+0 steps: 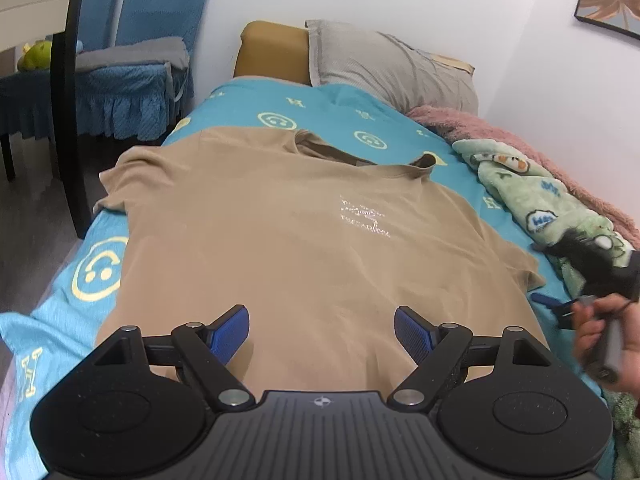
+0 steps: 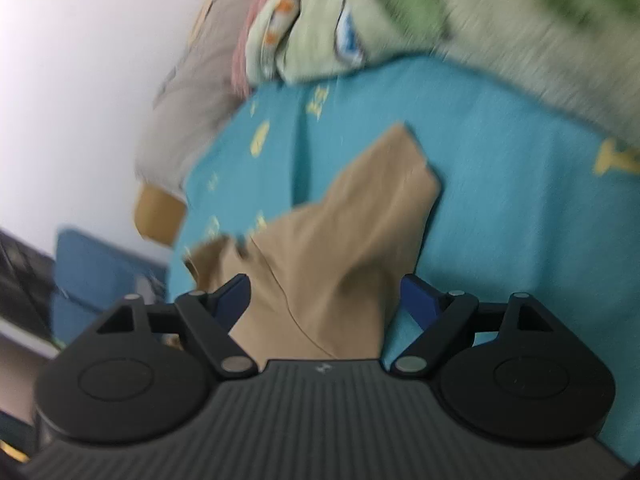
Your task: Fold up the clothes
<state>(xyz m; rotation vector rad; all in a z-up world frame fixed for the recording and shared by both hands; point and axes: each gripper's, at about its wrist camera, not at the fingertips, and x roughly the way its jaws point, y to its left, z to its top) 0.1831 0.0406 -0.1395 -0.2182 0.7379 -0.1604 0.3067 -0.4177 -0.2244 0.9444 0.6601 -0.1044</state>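
A tan T-shirt (image 1: 288, 232) lies spread flat, front up, on the teal bedspread (image 1: 328, 108), collar toward the pillow. My left gripper (image 1: 322, 330) is open and empty, hovering over the shirt's lower hem area. My right gripper (image 2: 326, 298) is open, with the shirt's right sleeve (image 2: 360, 220) lying between and ahead of its fingers; the view is blurred. In the left wrist view the right gripper (image 1: 554, 304) shows at the shirt's right edge, held by a hand.
A grey pillow (image 1: 392, 64) and a tan headboard cushion (image 1: 272, 48) lie at the bed's head. A green patterned blanket (image 1: 532, 196) and a pink blanket (image 1: 480, 124) lie along the right wall side. A blue-covered chair (image 1: 132, 68) stands left of the bed.
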